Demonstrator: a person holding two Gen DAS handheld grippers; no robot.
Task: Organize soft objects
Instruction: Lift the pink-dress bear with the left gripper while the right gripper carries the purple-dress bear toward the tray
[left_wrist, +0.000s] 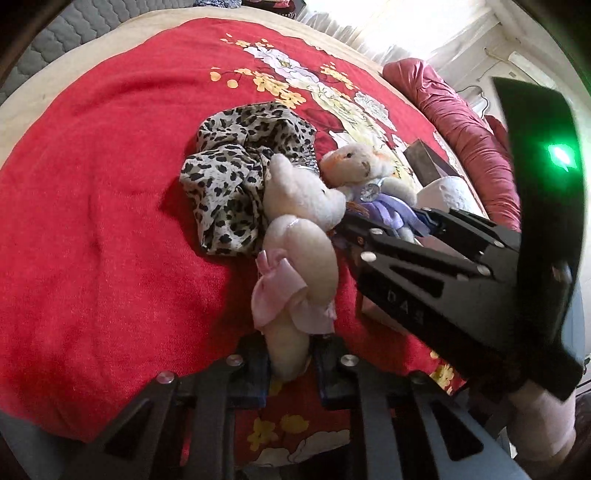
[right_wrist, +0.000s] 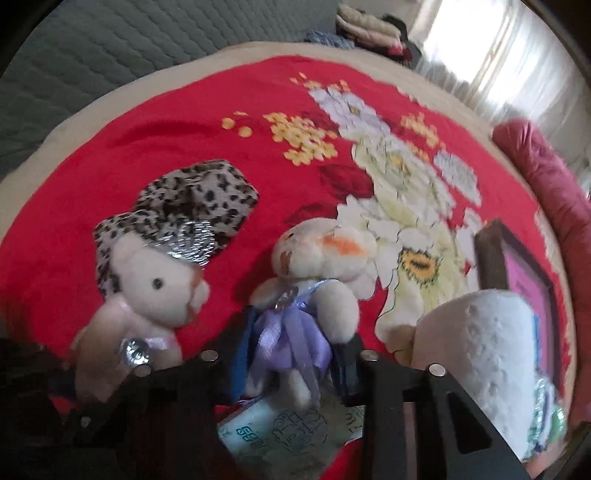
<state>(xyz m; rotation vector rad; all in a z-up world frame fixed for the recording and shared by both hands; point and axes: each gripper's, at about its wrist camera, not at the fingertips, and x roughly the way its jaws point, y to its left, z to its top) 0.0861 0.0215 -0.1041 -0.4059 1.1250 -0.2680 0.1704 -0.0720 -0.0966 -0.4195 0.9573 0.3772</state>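
A white teddy bear with a pink bow (left_wrist: 303, 206) lies on the red floral blanket (left_wrist: 92, 221). My left gripper (left_wrist: 290, 369) is shut on its lower leg. Beside it lies a second white bear in a purple dress (right_wrist: 317, 251), with my right gripper (right_wrist: 293, 354) shut around its skirt. In the left wrist view, the right gripper (left_wrist: 384, 221) reaches in from the right onto that purple-dressed bear (left_wrist: 354, 166). A crumpled leopard-print cloth (left_wrist: 229, 184) lies just behind the pink-bow bear (right_wrist: 155, 288), touching it.
A white paper roll (right_wrist: 491, 350) stands close on the right, with a brown box with a pink face (right_wrist: 517, 269) behind it. Printed paper (right_wrist: 280, 428) lies under the right gripper. Dark red bedding (left_wrist: 476, 147) lines the blanket's right edge. Folded clothes (right_wrist: 369, 22) sit far back.
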